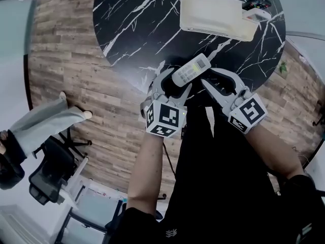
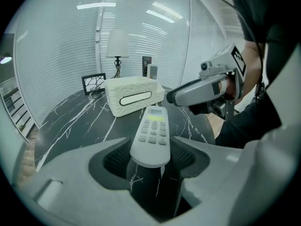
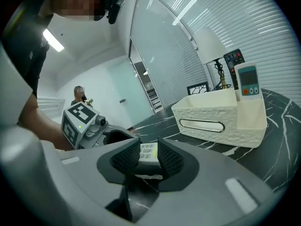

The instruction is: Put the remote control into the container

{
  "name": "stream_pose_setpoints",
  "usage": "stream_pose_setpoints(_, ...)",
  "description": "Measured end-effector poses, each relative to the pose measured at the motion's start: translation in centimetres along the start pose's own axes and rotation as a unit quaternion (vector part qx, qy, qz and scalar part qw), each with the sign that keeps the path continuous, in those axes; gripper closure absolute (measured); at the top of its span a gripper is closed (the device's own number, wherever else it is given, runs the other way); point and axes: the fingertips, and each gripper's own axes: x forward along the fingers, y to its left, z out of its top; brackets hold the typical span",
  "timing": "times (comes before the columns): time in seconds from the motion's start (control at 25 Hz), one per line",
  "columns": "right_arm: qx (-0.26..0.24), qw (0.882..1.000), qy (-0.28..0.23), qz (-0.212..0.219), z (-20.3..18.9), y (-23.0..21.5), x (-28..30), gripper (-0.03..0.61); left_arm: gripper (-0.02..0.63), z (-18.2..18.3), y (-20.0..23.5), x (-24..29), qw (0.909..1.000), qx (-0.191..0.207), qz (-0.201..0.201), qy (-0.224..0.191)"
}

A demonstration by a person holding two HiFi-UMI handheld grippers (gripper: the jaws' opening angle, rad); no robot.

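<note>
A white remote control (image 1: 191,69) hangs just above the near edge of the black marble table (image 1: 137,29), with my left gripper (image 1: 176,79) shut on its near end. In the left gripper view the remote (image 2: 153,133) runs forward from between the pads, pointing toward the white container (image 2: 133,95). My right gripper (image 1: 209,76) sits close beside it on the right, jaws a little apart. In the right gripper view the remote (image 3: 147,153) shows just beyond the narrow gap, not pressed by the pads. The container (image 1: 218,15) stands at the table's far side.
A second remote (image 1: 256,6) stands in the container's side compartment. A lamp (image 2: 116,44) and a small picture frame (image 2: 93,83) stand behind the container. A seated person (image 1: 35,128) and an office chair (image 1: 51,174) are on the wooden floor to the left.
</note>
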Motion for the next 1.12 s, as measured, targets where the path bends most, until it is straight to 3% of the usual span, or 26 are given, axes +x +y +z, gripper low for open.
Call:
stream_pose_setpoints(0.28, 0.048, 0.999, -0.002, 0.006, 0.5, 0.6, -0.2, 0.437, 0.350, 3.1, 1.0, -1.8, 0.9995, 0.013, 0.020, -0.018)
stream_pose_setpoints(0.52, 0.099, 0.995, -0.018, 0.014, 2.0, -0.1, -0.1, 0.348, 0.350, 6.6, 1.2, -3.8, 0.9981, 0.027, 0.027, -0.047)
stream_pose_setpoints(0.72, 0.111, 0.993, -0.041, 0.020, 4.2, -0.3, -0.1, 0.308, 0.350, 8.6, 1.2, -5.3, 0.9969, 0.028, 0.034, -0.066)
stream_pose_setpoints(1.12, 0.129, 0.987, -0.091, 0.023, 8.2, -0.5, -0.2, 0.347, 0.350, 9.4, 1.4, -6.1, 0.9962, 0.026, 0.028, -0.078)
